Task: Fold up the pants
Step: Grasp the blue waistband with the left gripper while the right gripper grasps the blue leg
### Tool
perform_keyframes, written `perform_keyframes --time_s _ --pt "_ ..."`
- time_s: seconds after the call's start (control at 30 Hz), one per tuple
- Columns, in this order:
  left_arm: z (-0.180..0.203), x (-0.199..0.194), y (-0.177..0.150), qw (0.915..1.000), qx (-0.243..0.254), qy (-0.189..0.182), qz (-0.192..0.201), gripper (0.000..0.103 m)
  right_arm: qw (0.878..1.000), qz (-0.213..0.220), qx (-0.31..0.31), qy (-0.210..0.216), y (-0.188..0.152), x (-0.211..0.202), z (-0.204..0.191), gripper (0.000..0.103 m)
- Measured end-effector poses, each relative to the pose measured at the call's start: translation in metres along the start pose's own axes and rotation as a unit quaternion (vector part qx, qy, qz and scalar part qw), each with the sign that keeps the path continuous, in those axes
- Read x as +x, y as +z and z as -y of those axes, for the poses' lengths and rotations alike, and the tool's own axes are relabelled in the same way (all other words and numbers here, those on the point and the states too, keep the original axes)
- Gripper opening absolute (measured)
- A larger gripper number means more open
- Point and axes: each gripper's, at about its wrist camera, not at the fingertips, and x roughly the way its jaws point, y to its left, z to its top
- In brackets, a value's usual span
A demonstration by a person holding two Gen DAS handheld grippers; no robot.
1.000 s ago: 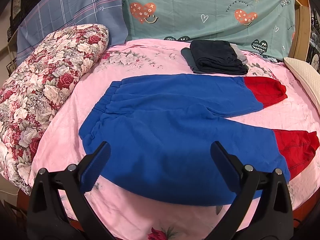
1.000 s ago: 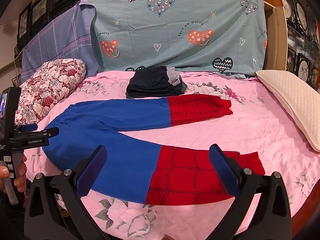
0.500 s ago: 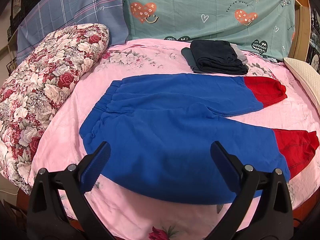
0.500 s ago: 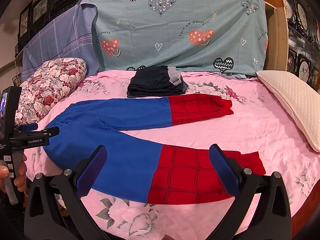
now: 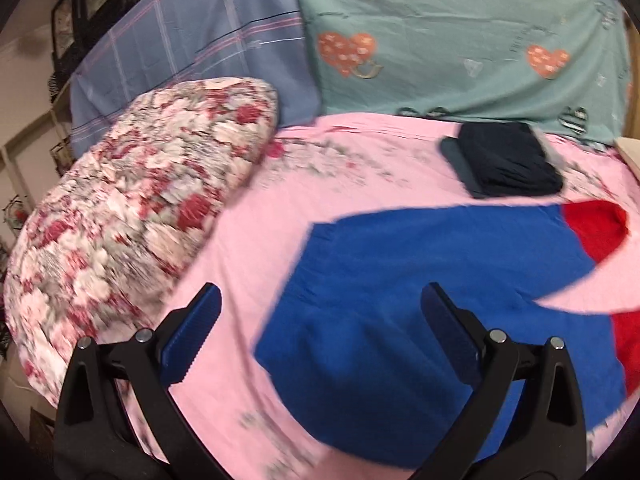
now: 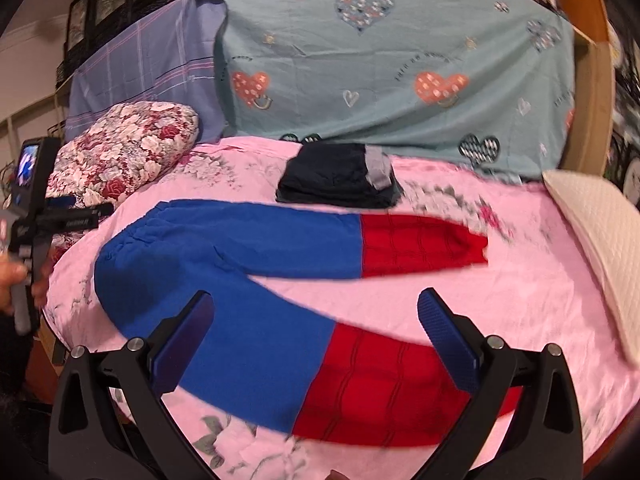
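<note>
Bed (image 6: 532,292) under a pink floral sheet fills both views; left wrist view is motion-blurred. Teal heart-print cloth (image 6: 400,68) hangs across the far side, a blue-grey plaid cloth (image 6: 144,68) beside it at far left. Floral quilt roll (image 5: 132,208) lies along the bed's left edge; cream quilted pillow (image 6: 596,240) along the right edge. Pants (image 6: 240,288), blue with red lower legs, lie flat mid-bed, unfolded: waistband to the left, legs running right and splayed apart, the near leg reaching toward the bed's near edge. Stack of dark folded clothes (image 6: 340,180) sits just beyond the far leg, near the teal cloth, a grey piece showing on its right side. Left claw (image 5: 316,332) released, jaws spread wide, hovering over the sheet and the waistband end of the pants, touching nothing that I can see. Right claw (image 6: 316,332) likewise released, jaws wide, above the near leg where blue meets red. In the right wrist view, a hand (image 6: 12,280) grips the left tool's handle at the far left.
</note>
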Motion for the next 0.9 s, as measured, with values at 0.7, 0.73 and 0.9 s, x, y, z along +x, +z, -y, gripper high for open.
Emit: perform_keyframes --time_s 0.7,0.73,0.9 --pt "-0.021 0.237 0.019 0.9764 -0.075 -0.005 -0.203 0.09 0.977 -0.124 -0.154 0.084 0.089 0.302 -0.037 0.089" --pt "-0.02 0.24 0.018 0.9761 -0.075 -0.013 -0.203 0.087 0.975 -0.131 -0.155 0.089 0.088 0.311 -0.036 0.085" --pt "-0.011 0.241 0.018 0.9753 -0.071 -0.044 -0.204 0.056 0.961 -0.192 -0.174 0.093 0.078 0.368 -0.028 0.067"
